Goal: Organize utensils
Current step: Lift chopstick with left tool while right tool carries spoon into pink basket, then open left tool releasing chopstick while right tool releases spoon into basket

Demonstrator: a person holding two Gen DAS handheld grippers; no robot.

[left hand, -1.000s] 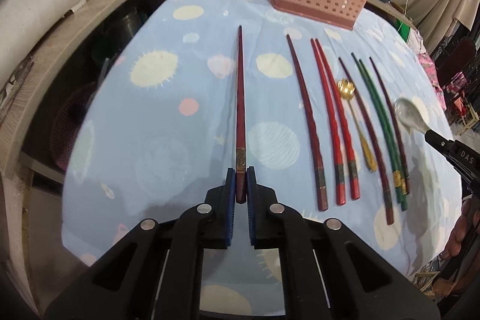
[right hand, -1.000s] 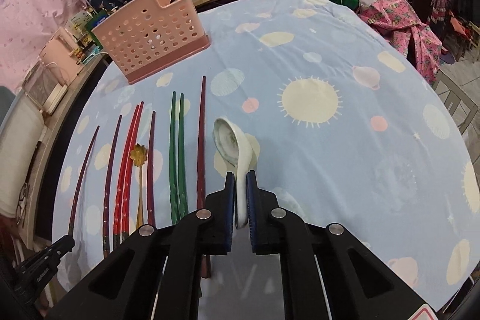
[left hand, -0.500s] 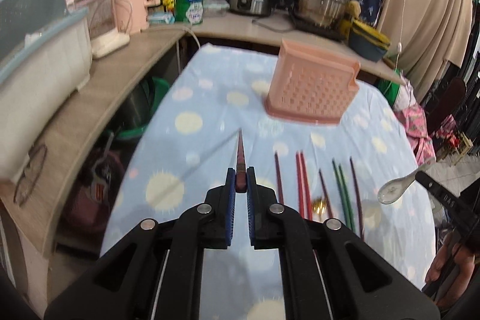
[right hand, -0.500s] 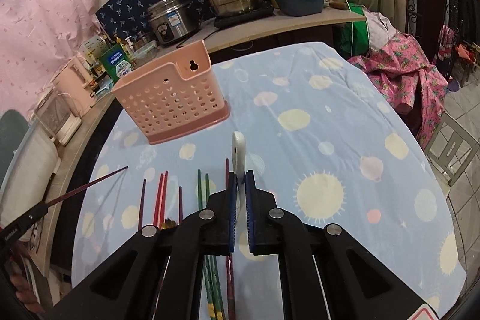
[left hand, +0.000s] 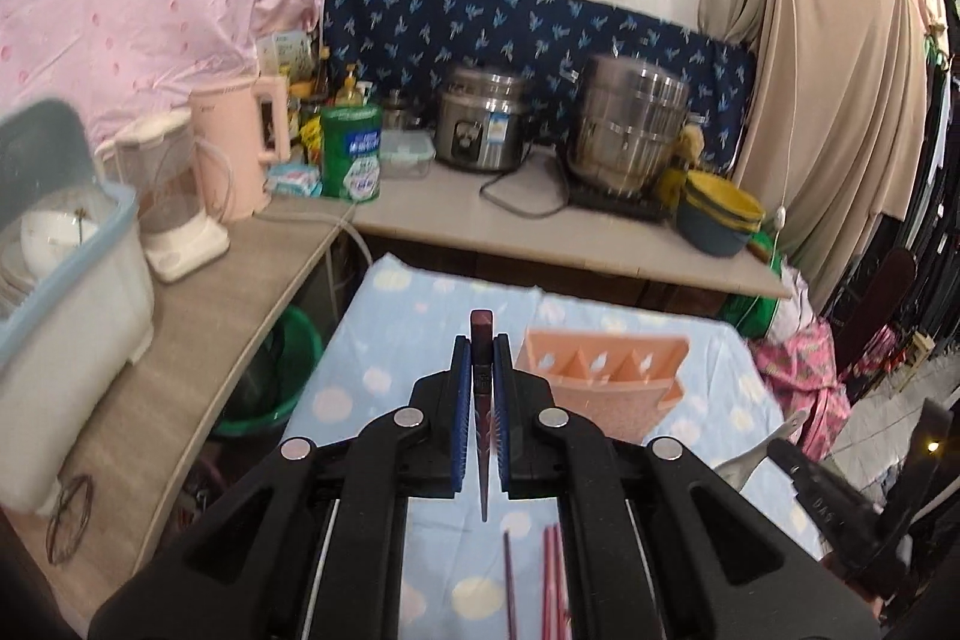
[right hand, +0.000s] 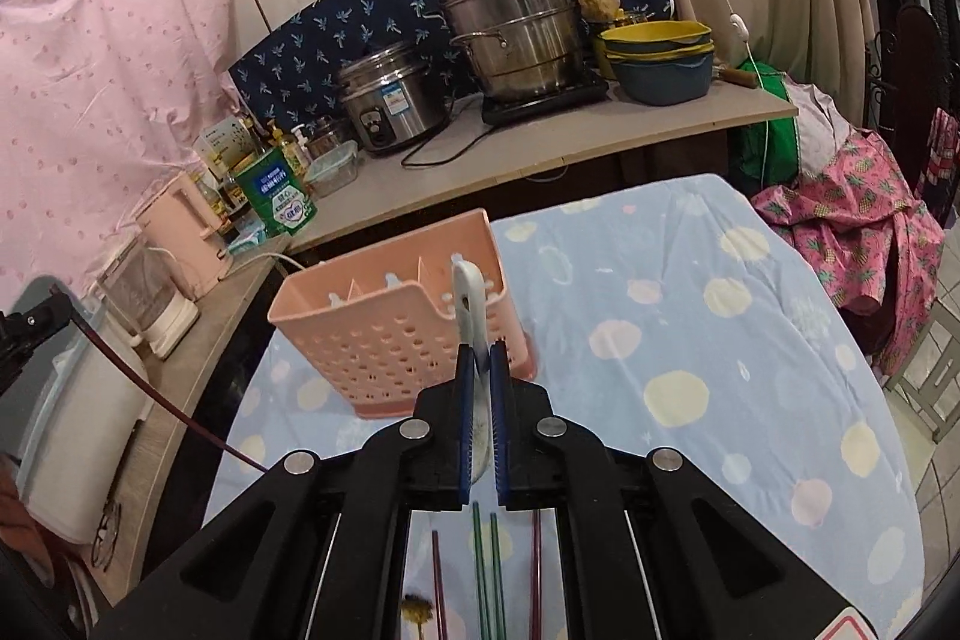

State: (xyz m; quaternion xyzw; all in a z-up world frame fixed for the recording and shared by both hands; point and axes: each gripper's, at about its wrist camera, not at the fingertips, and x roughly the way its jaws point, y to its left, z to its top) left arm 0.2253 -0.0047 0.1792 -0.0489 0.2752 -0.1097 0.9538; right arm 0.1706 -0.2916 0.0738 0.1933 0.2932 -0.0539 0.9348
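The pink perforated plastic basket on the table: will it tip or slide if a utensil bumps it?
The pink perforated plastic basket is probably light, being thin and full of holes, so a bump may slide it on the blue patterned tablecloth. It looks taller than deep, so a knock near the rim could tip it. Its wider base likely helps somewhat.

Table: the table under a pale blue cloth with round spots (right hand: 690, 292) stands in front of the grey L-shaped counter (right hand: 540, 142).
Holder: the pink perforated plastic utensil basket (right hand: 384, 334) stands on the cloth at its far end, nearest the counter.
Utensils: green chopsticks (right hand: 485, 568) lie on the near cloth between dark red chopsticks (right hand: 536, 562), with a gold spoon (right hand: 417, 610) to their left.
Counter: a steel stacked steamer pot (right hand: 516, 34) sits right of a steel rice cooker (right hand: 390, 100); stacked yellow and blue bowls (right hand: 660, 58) sit further right.
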